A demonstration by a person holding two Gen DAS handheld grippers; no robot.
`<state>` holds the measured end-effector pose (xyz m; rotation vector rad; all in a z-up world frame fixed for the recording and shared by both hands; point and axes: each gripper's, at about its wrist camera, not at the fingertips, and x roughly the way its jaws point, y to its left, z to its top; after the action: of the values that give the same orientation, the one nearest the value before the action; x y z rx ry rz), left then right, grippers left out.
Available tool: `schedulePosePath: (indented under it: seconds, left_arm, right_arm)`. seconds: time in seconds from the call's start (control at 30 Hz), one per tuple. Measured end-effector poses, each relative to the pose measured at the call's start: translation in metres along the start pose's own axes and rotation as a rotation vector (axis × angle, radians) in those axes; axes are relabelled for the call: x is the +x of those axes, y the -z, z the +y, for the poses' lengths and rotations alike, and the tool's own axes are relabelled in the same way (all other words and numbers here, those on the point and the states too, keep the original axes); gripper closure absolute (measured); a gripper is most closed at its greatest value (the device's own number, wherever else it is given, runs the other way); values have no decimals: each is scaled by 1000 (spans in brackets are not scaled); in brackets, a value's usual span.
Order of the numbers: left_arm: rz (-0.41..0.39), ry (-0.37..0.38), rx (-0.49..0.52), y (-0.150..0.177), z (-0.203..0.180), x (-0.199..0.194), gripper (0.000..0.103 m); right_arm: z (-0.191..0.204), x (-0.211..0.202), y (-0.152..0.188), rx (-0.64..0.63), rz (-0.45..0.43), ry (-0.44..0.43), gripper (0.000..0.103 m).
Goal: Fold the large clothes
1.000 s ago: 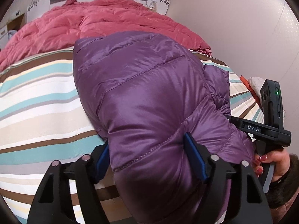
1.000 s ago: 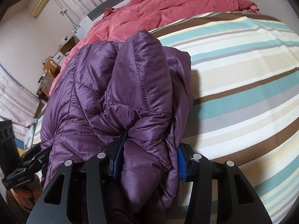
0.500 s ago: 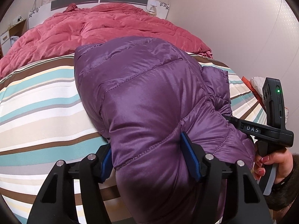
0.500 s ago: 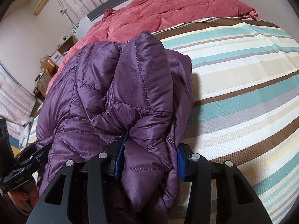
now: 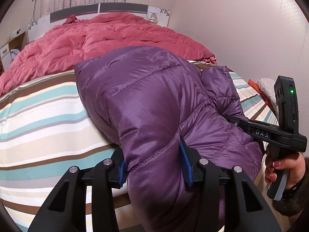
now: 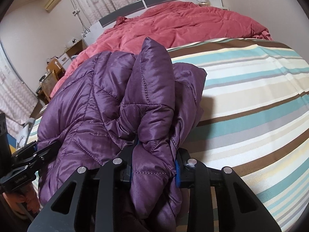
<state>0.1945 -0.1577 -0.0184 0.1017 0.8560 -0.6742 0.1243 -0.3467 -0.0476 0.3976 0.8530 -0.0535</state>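
A purple quilted down jacket [image 5: 150,100] lies bunched on the striped bed sheet [image 5: 38,116]. My left gripper [image 5: 154,164] is shut on a thick fold of its near edge. The right gripper shows at the right of that view, its body [image 5: 270,133] beside the jacket. In the right wrist view the jacket [image 6: 108,104] fills the left and middle. My right gripper [image 6: 154,168] is shut on a bunched fold of it. The left gripper's body [image 6: 25,160] shows at the far left, at the jacket's other side.
A red quilt [image 5: 108,38] covers the far half of the bed, up to the headboard [image 5: 98,9]. The wall [image 5: 241,29] runs along the bed's right side. Wooden furniture [image 6: 52,73] stands beyond the bed's left side. Striped sheet [image 6: 251,96] stretches right of the jacket.
Both grippers keep their hold on the jacket. Both views have tilted up a little, showing more headboard and curtains. The jacket's shape is almost unchanged.
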Motion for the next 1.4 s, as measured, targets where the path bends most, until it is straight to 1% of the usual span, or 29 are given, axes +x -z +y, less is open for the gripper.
schedulePosePath:
  seconds: [0.17, 0.57, 0.77, 0.87, 1.0, 1.2, 1.4]
  left_arm:
    - [-29, -7, 21, -4, -3, -10, 62]
    - [-85, -8, 12, 2, 5, -36, 64]
    - [-136, -34, 17, 9, 18, -63, 64]
    - [-160, -57, 7, 12, 29, -77, 64]
    - [-188, -101, -19, 18, 52, -97, 64]
    - [-213, -191, -97, 33, 103, -122, 64]
    - [-205, -266, -195, 48, 158, -131, 63]
  right_arm:
    - [7, -9, 4, -9, -17, -1, 75]
    - [25, -29, 10, -18, -56, -35, 76]
    - [49, -40, 11, -48, -86, -64, 76]
    - [66, -41, 8, -69, -98, -81, 76]
    - [99, -34, 2, -109, -104, -123, 76]
    - [156, -9, -5, -177, -88, -182, 76]
    - [206, 23, -11, -237, -60, -242, 76]
